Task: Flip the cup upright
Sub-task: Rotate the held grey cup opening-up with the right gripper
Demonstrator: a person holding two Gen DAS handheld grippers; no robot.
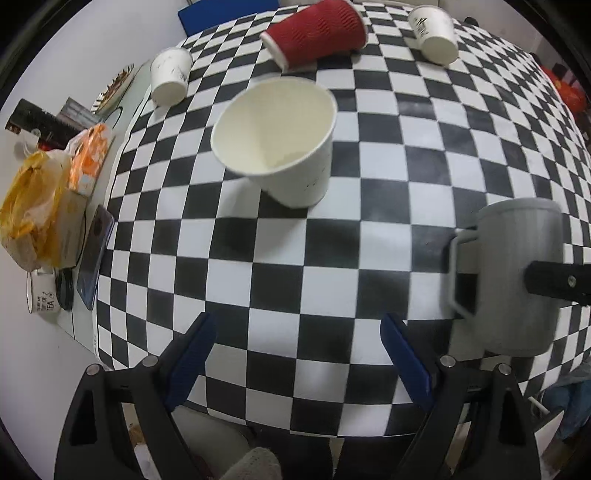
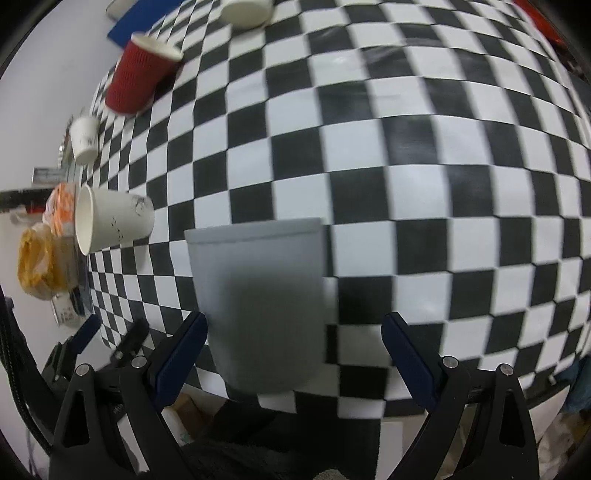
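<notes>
A grey mug (image 1: 513, 277) with a handle stands mouth-down on the checkered table (image 1: 332, 258) at the right of the left wrist view. In the right wrist view the grey mug (image 2: 262, 302) fills the space between my open right gripper's (image 2: 295, 354) fingers, nearer the left finger; contact cannot be told. My left gripper (image 1: 299, 358) is open and empty above the table's near edge. A white paper cup (image 1: 280, 144) lies on its side ahead of it, mouth toward me; it shows at the left of the right wrist view (image 2: 110, 221).
A red ribbed cup (image 1: 317, 31) lies on its side at the far edge. Two small white cups (image 1: 170, 75) (image 1: 436, 33) stand mouth-down near it. Left of the table are a yellow bag (image 1: 33, 206), an orange packet (image 1: 90, 158) and a phone (image 1: 94, 254).
</notes>
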